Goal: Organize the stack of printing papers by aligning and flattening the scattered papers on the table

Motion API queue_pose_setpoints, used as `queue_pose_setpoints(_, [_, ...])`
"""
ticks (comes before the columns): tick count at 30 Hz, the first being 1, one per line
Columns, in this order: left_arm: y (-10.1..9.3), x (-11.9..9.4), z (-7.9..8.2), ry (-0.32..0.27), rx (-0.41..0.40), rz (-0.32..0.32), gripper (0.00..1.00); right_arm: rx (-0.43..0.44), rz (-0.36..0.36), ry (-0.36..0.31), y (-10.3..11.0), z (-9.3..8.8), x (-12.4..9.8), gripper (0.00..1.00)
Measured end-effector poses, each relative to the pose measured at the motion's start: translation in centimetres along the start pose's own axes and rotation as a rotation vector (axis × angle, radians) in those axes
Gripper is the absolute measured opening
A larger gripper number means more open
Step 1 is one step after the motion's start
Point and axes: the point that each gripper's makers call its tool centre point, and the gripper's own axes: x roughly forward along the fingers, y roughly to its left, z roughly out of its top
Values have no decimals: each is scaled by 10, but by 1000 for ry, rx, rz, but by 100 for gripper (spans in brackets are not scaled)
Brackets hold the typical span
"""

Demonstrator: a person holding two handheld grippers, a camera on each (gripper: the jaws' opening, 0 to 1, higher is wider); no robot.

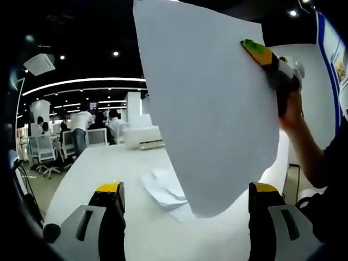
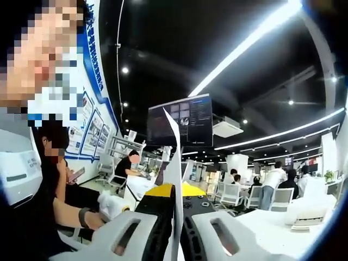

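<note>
A large white sheet [image 1: 206,109] hangs in the air, tilted, above the white table [image 1: 98,174]. The right gripper [image 1: 261,51] pinches its upper right edge, held by a person's hand [image 1: 295,109]. In the right gripper view the same sheet [image 2: 174,157] shows edge-on, rising between the jaws of my right gripper [image 2: 176,191], which is shut on it. My left gripper [image 1: 186,190] stands wide open low over the table, with the sheet's lower corner between its jaws but apart from them. A small heap of crumpled papers [image 1: 163,187] lies on the table behind that corner.
A white box [image 1: 142,137] stands at the table's far end. Office chairs [image 1: 49,152] and standing people [image 1: 81,128] are at the far left. A hanging screen [image 2: 181,119] and a seated person [image 2: 128,166] appear beyond the right gripper.
</note>
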Motion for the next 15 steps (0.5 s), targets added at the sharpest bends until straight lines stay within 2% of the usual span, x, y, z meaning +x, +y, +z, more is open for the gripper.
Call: queue_pose_setpoints(15, [-1,1,-1,-10,-13,-3,96,42,29,-12,6,5,-2,0])
